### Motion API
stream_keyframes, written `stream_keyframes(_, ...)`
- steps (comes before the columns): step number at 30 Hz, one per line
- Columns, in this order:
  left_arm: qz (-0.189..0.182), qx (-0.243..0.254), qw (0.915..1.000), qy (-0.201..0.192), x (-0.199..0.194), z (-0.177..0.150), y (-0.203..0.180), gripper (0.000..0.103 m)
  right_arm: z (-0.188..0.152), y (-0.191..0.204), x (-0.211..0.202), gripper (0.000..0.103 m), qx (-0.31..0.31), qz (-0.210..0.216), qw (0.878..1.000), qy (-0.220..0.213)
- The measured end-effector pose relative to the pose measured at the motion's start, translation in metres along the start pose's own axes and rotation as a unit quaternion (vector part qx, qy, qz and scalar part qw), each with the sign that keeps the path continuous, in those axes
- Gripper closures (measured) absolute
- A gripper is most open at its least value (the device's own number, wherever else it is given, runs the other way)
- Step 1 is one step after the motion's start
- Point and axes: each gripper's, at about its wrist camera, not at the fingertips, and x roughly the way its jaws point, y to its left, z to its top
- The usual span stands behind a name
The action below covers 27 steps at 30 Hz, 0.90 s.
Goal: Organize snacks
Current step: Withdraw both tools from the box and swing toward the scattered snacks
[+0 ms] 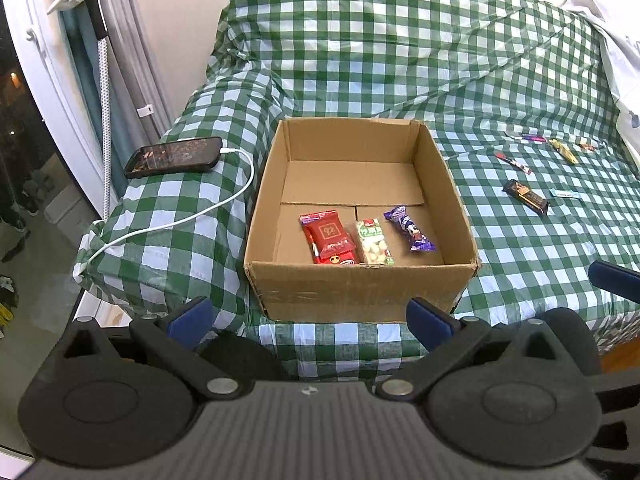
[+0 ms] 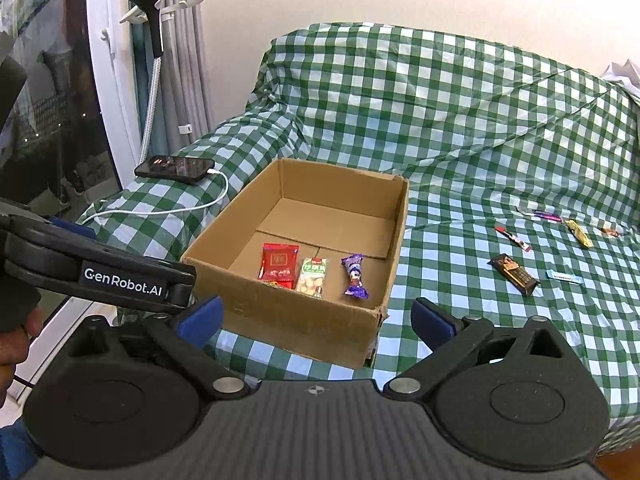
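An open cardboard box sits on the green checked cover. Inside lie a red packet, a pale green-topped packet and a purple wrapped sweet. To the right on the cover lie a dark brown bar, a red stick, a gold wrapper and other small snacks. My left gripper is open and empty just before the box's near wall. My right gripper is open and empty near the box's right corner.
A phone on a white cable lies on the sofa arm left of the box. A garment steamer and curtains stand at the far left. The left gripper's body shows in the right wrist view.
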Motion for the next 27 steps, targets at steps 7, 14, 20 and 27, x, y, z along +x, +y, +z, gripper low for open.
stream_keyframes(7, -0.002, 0.008, 0.9999, 0.007, 0.004, -0.001, -0.001, 0.0, -0.002, 0.0, 0.0, 0.003, -0.003, -0.002, 1.0, 0.013)
stream_keyframes(14, -0.003, 0.013, 0.9998, 0.013, 0.009, 0.0, -0.002, 0.0, -0.002, -0.002, 0.007, 0.002, 0.001, 0.0, 1.0, 0.028)
stream_keyframes(20, -0.003, 0.015, 0.9996, 0.025, 0.016, 0.0, -0.004, 0.0, -0.003, -0.004, 0.014, 0.002, 0.002, 0.002, 0.999, 0.037)
stream_keyframes(27, -0.001, 0.02, 0.999, 0.039, 0.025, 0.001, -0.008, 0.0, -0.004, -0.009, 0.022, 0.001, 0.007, 0.007, 0.999, 0.049)
